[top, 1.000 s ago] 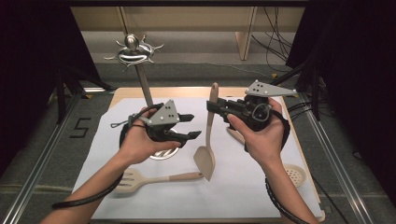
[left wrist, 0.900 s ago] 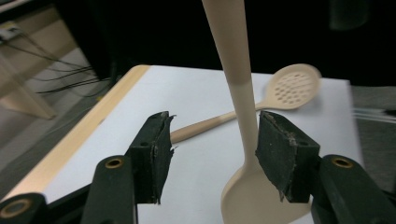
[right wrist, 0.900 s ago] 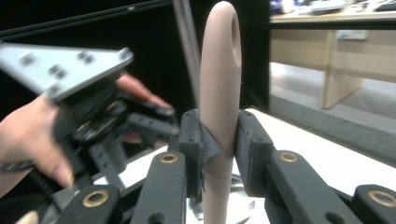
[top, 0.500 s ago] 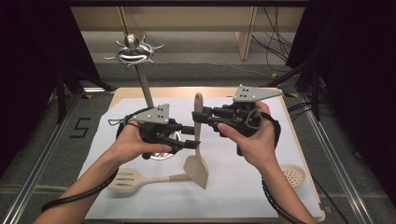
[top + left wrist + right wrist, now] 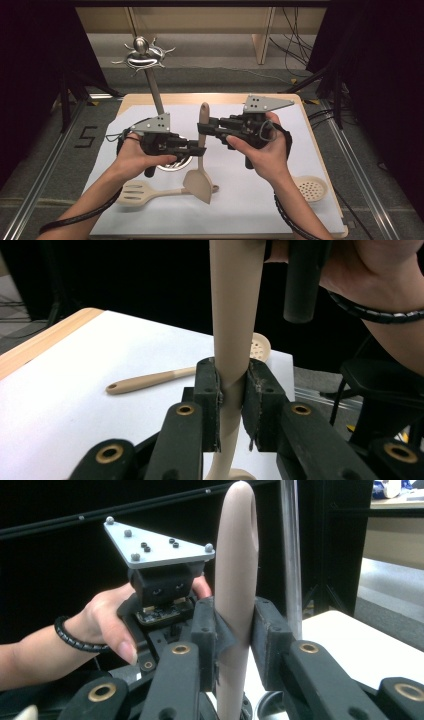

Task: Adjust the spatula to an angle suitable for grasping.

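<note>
A beige spatula [image 5: 199, 186] stands upright above the white sheet, blade down, handle [image 5: 203, 115] up. My right gripper [image 5: 202, 129] comes in from the right and is shut on the upper handle; in the right gripper view its pads [image 5: 206, 630] press the spatula handle [image 5: 237, 555]. My left gripper [image 5: 200, 147] comes in from the left just below it. Its jaws have just been closing, and in the left gripper view both pads [image 5: 207, 390] of that gripper [image 5: 231, 385] clamp the thin neck of the spatula [image 5: 235, 315].
A slotted turner [image 5: 137, 192] lies on the white sheet [image 5: 250, 200] at front left, a round skimmer [image 5: 310, 187] at the right edge. A metal hook stand [image 5: 142, 52] rises behind my left hand, its base [image 5: 172, 162] under the gripper.
The right gripper carried the spatula leftward to the left gripper. The left gripper's jaws, wide open before, closed onto the handle below the right gripper.
</note>
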{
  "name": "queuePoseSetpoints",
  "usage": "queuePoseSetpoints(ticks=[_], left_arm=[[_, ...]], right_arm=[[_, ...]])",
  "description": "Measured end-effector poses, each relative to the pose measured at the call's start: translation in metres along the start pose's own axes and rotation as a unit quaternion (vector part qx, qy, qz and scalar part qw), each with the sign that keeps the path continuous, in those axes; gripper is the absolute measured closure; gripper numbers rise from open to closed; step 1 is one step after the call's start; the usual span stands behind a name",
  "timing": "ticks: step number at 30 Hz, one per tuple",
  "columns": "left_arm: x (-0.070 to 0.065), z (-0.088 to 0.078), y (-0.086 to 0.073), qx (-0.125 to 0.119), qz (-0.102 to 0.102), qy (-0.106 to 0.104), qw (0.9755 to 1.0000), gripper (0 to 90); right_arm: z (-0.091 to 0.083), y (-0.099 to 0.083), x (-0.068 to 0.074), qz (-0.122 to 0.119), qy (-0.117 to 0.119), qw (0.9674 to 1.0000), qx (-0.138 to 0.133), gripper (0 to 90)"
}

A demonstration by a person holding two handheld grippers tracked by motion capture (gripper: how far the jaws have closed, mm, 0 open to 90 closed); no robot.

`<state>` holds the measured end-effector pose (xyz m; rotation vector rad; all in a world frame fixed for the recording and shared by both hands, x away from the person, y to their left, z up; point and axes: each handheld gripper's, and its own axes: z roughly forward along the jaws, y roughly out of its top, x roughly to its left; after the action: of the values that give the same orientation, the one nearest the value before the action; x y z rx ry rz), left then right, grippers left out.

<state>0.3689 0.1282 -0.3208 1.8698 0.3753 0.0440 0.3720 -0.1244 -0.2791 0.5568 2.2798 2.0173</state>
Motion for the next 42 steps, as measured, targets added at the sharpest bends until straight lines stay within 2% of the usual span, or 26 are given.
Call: queuePoseSetpoints(ticks=[2,5,7,9,10,11,14,15,17,18,20,21,22,23,25,26,27,29,31,33,34,37,38,40,41,42], left_arm=[[0.000,-0.002,0.000,-0.001,0.004,0.005,1.0000,77.1],[-0.002,-0.012,0.000,-0.017,-0.006,0.043,0.9989,77.2],[-0.002,-0.015,-0.001,-0.019,-0.008,0.052,0.9984,77.2],[-0.001,-0.023,-0.005,-0.017,-0.022,0.077,0.9966,77.2],[-0.001,-0.023,-0.005,-0.017,-0.022,0.077,0.9966,77.2],[-0.001,-0.026,-0.006,-0.018,-0.024,0.084,0.9960,77.2],[0.003,-0.035,-0.011,-0.012,-0.023,0.104,0.9942,77.2],[0.003,-0.035,-0.011,-0.012,-0.023,0.104,0.9942,77.2],[0.005,-0.040,-0.013,-0.010,-0.024,0.108,0.9938,77.2],[0.005,-0.042,-0.014,-0.011,-0.026,0.110,0.9935,77.2],[0.007,-0.046,-0.016,-0.011,-0.029,0.116,0.9927,77.2],[0.008,-0.048,-0.016,-0.012,-0.029,0.122,0.9921,77.2],[0.008,-0.050,-0.016,-0.012,-0.029,0.126,0.9916,77.2],[0.009,-0.051,-0.017,-0.014,-0.030,0.129,0.9912,77.2],[0.010,-0.054,-0.017,-0.013,-0.031,0.140,0.9895,77.2],[0.011,-0.055,-0.017,-0.012,-0.031,0.144,0.9890,77.2],[0.011,-0.056,-0.017,-0.013,-0.032,0.153,0.9876,77.2],[0.012,-0.058,-0.017,-0.012,-0.029,0.158,0.9870,77.2],[0.012,-0.059,-0.017,-0.014,-0.028,0.162,0.9862,77.2],[0.012,-0.060,-0.017,-0.014,-0.027,0.164,0.9859,77.1],[0.012,-0.062,-0.017,-0.019,-0.028,0.165,0.9858,77.1],[0.012,-0.064,-0.017,-0.019,-0.026,0.169,0.9851,77.1],[0.011,-0.065,-0.016,-0.021,-0.026,0.170,0.9850,77.1],[0.011,-0.068,-0.015,-0.022,-0.025,0.173,0.9845,77.2],[0.012,-0.071,-0.015,-0.024,-0.024,0.174,0.9842,77.2],[0.012,-0.071,-0.015,-0.024,-0.024,0.174,0.9842,77.1]], right_arm=[[0.001,0.000,0.000,0.001,-0.001,1.0000,-0.004,73.3],[-0.001,-0.002,0.000,0.004,-0.014,0.9999,-0.004,59.0],[-0.003,-0.003,0.000,0.011,-0.016,0.9998,-0.006,57.4],[-0.013,-0.009,-0.003,0.017,-0.040,0.9988,-0.021,53.8],[-0.016,-0.012,-0.004,0.022,-0.048,0.9984,-0.023,53.2],[-0.016,-0.012,-0.004,0.022,-0.048,0.9984,-0.023,53.2],[-0.032,-0.029,-0.010,0.029,-0.091,0.9954,-0.008,53.1],[-0.032,-0.029,-0.010,0.029,-0.091,0.9954,-0.008,53.1],[-0.042,-0.045,-0.016,0.027,-0.136,0.9903,0.010,53.0],[-0.042,-0.045,-0.016,0.027,-0.136,0.9903,0.010,53.0],[-0.047,-0.057,-0.019,0.033,-0.165,0.9854,0.022,53.0],[-0.049,-0.063,-0.021,0.038,-0.182,0.9821,0.032,53.0],[-0.052,-0.075,-0.026,0.028,-0.212,0.9759,0.045,52.9],[-0.052,-0.075,-0.026,0.028,-0.212,0.9759,0.045,52.9],[-0.054,-0.083,-0.027,0.040,-0.236,0.9695,0.053,52.7],[-0.055,-0.093,-0.030,0.036,-0.262,0.9624,0.063,52.6],[-0.055,-0.097,-0.029,0.050,-0.273,0.9582,0.071,52.6],[-0.055,-0.100,-0.031,0.048,-0.275,0.9570,0.078,52.6],[-0.057,-0.105,-0.031,0.055,-0.285,0.9527,0.090,52.6],[-0.061,-0.110,-0.036,0.046,-0.289,0.9519,0.091,52.4],[-0.061,-0.111,-0.035,0.057,-0.295,0.9498,0.086,52.3],[-0.065,-0.113,-0.038,0.054,-0.295,0.9498,0.088,51.9],[-0.067,-0.115,-0.037,0.062,-0.304,0.9468,0.085,51.8],[-0.068,-0.115,-0.038,0.064,-0.301,0.9475,0.085,51.7],[-0.071,-0.116,-0.037,0.071,-0.311,0.9441,0.083,51.6],[-0.071,-0.116,-0.037,0.071,-0.311,0.9441,0.083,51.6]])
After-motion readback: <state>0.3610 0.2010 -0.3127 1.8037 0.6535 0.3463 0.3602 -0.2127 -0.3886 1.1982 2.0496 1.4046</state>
